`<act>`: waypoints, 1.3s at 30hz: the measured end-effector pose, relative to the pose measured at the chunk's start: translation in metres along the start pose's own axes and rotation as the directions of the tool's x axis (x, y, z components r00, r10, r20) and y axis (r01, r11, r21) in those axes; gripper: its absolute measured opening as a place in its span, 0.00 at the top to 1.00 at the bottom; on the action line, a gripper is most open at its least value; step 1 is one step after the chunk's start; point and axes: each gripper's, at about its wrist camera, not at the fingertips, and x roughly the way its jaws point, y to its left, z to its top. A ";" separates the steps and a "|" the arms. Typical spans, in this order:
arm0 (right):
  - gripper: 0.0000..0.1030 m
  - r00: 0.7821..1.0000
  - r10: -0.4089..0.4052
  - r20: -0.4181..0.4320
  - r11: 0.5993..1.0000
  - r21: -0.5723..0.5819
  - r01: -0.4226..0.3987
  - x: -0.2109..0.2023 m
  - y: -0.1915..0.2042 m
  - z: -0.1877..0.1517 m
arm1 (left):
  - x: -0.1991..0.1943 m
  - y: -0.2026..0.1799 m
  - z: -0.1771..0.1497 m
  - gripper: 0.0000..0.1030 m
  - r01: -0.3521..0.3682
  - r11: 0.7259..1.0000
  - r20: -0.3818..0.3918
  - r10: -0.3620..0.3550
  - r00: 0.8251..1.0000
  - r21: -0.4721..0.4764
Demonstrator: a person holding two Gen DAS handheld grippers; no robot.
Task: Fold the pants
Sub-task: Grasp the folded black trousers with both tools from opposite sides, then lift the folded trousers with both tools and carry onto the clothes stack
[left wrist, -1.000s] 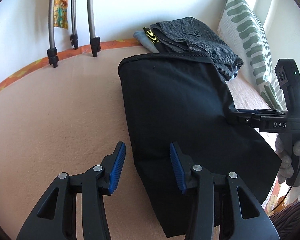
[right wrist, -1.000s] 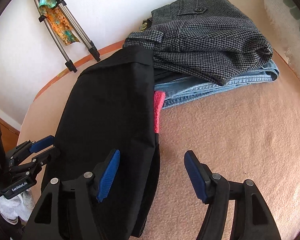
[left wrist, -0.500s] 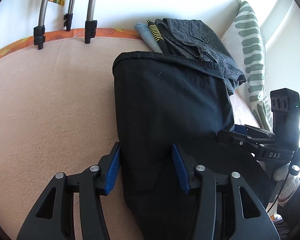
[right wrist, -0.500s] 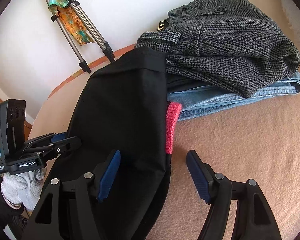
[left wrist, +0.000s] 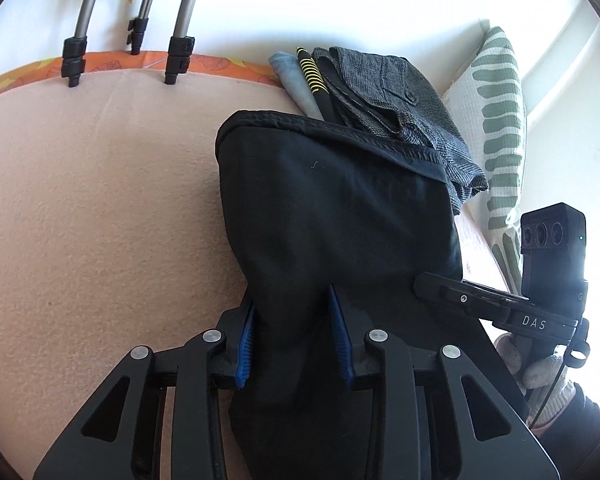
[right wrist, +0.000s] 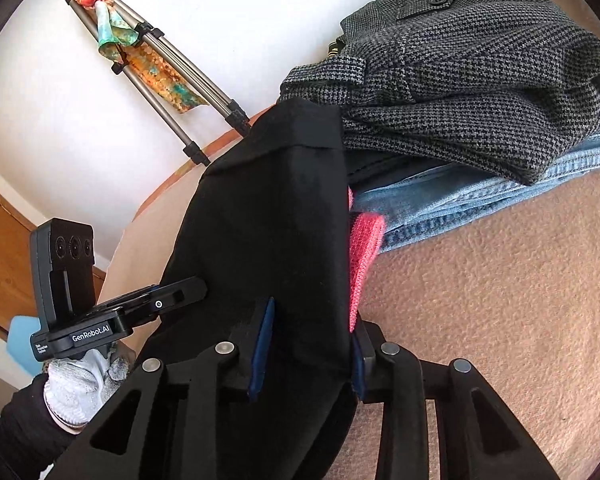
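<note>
Black pants (left wrist: pixel 340 208) lie folded lengthwise on a peach blanket (left wrist: pixel 100 208), far end against a pile of clothes. My left gripper (left wrist: pixel 294 340) straddles their near left edge, jaws closing, blue pads pressing bunched black cloth. In the right wrist view my right gripper (right wrist: pixel 308 356) does the same on the near right edge of the pants (right wrist: pixel 268 220), jaws closing on the cloth. Each gripper shows in the other's view: the right gripper (left wrist: pixel 428 284) at the right, the left gripper (right wrist: pixel 192 290) at the left, both in gloved hands.
Folded grey houndstooth trousers (right wrist: pixel 460 92) lie on blue jeans (right wrist: pixel 480 200) at the far end. A pink knit piece (right wrist: pixel 364 248) peeks from under the pants' right edge. A green-patterned pillow (left wrist: pixel 496 128) leans at the right. Tripod legs (left wrist: pixel 180 40) stand against the wall.
Both grippers moved forward and down over the near end of the pants, then narrowed their jaws until the pads gripped the black cloth. The cloth now bunches between the pads.
</note>
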 end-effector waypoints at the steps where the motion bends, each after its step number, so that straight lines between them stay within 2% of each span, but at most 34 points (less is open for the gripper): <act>1: 0.73 1.000 -0.005 0.007 1.000 -0.003 0.005 -0.002 0.002 0.000 | -0.001 -0.001 -0.001 0.74 -0.007 1.000 0.010 0.007 1.000 -0.002; 3: 0.79 1.000 -0.018 0.018 1.000 -0.020 0.018 -0.009 0.007 0.000 | -0.003 -0.005 -0.001 0.79 -0.017 1.000 0.028 0.017 0.999 -0.003; 8: 0.82 0.997 -0.067 0.032 0.996 -0.060 0.069 -0.015 0.022 0.000 | -0.013 -0.018 -0.002 0.89 -0.059 0.997 0.070 0.056 0.996 0.049; 12: 0.82 0.994 -0.103 0.037 0.990 -0.091 0.106 -0.020 0.032 -0.002 | -0.019 -0.029 -0.004 0.91 -0.096 0.990 0.091 0.087 0.992 0.104; 18: 0.83 0.989 -0.138 0.049 0.982 -0.124 0.143 -0.030 0.047 -0.007 | -0.029 -0.034 -0.009 0.92 -0.110 0.986 0.110 0.097 0.989 0.122; 30: 0.84 0.979 -0.144 0.144 0.972 -0.166 0.167 -0.075 0.081 -0.019 | -0.075 -0.060 -0.010 0.92 -0.098 0.975 0.216 0.053 0.975 0.200; 39: 0.84 0.966 -0.145 0.215 0.971 -0.156 0.180 -0.111 0.083 -0.019 | -0.083 -0.084 -0.003 0.92 -0.082 0.959 0.250 0.013 0.968 0.270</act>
